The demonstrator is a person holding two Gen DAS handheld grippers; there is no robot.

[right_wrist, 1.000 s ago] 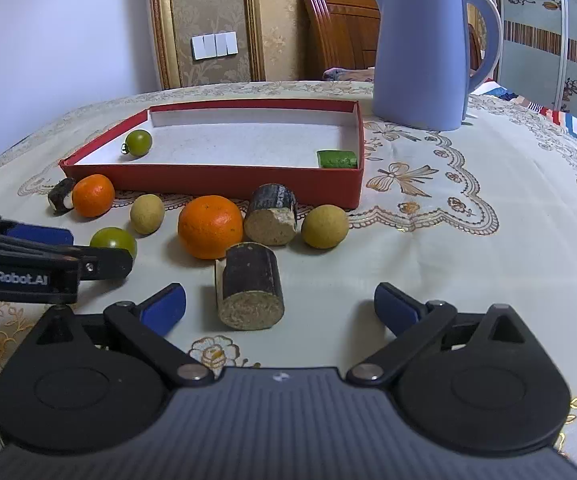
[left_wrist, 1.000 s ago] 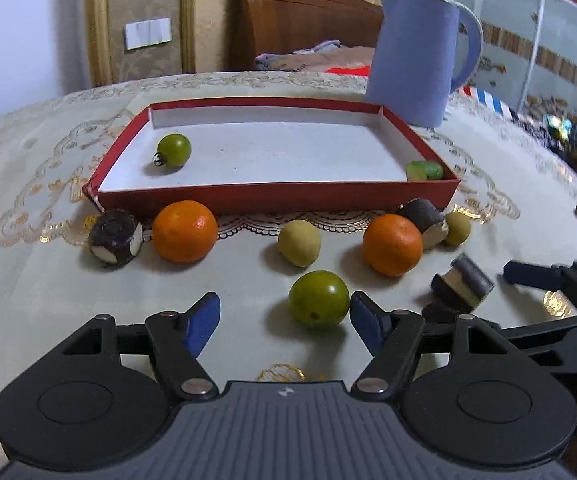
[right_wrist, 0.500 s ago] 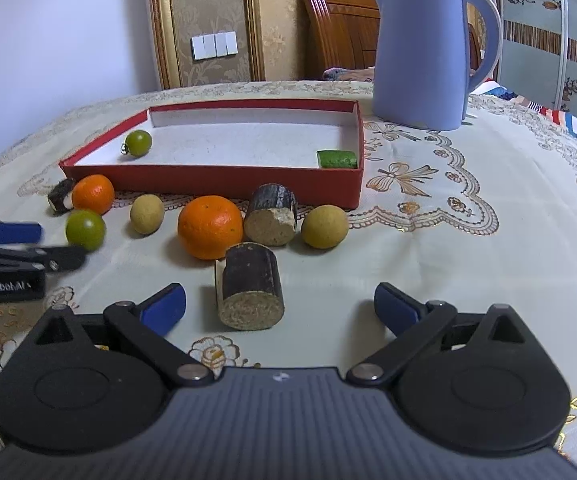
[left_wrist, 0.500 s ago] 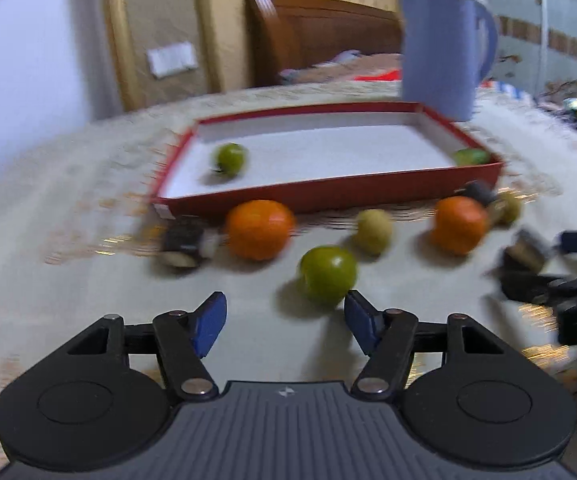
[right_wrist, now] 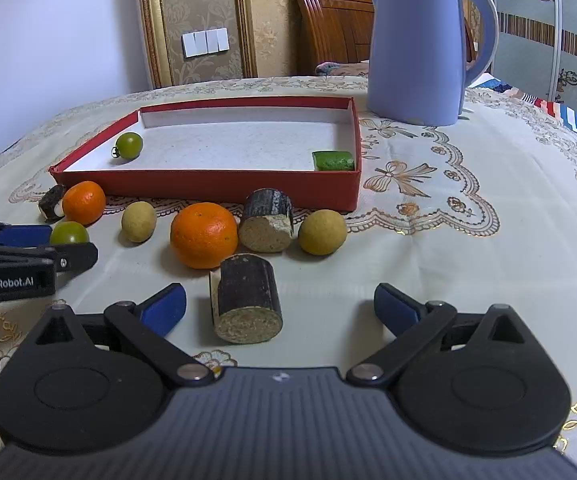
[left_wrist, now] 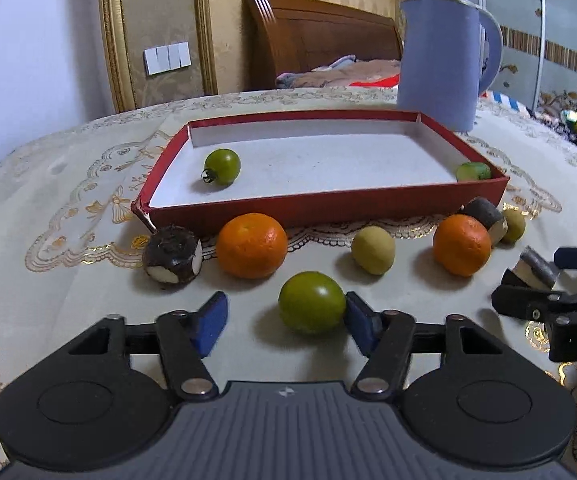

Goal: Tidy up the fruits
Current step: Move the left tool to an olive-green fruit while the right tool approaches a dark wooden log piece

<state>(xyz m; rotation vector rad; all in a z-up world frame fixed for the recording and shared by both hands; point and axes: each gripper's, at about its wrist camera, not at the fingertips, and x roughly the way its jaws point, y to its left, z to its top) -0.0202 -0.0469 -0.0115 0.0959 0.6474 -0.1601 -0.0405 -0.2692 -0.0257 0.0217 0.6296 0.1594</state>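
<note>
A: What is seen in the red tray (left_wrist: pixel 320 210) on the tabletop (left_wrist: pixel 68 300)?

B: One green fruit (left_wrist: pixel 222 165) at ten o'clock, one green piece (right_wrist: pixel 333 160) at four o'clock. Two oranges (left_wrist: pixel 251 245) and more are left outside.

A: And the tongs?

B: The left tongs (left_wrist: pixel 284 320) are being closed around a loose green fruit (left_wrist: pixel 311 302), not yet clamped. The right tongs (right_wrist: pixel 280 306) are held apart, empty.
</note>
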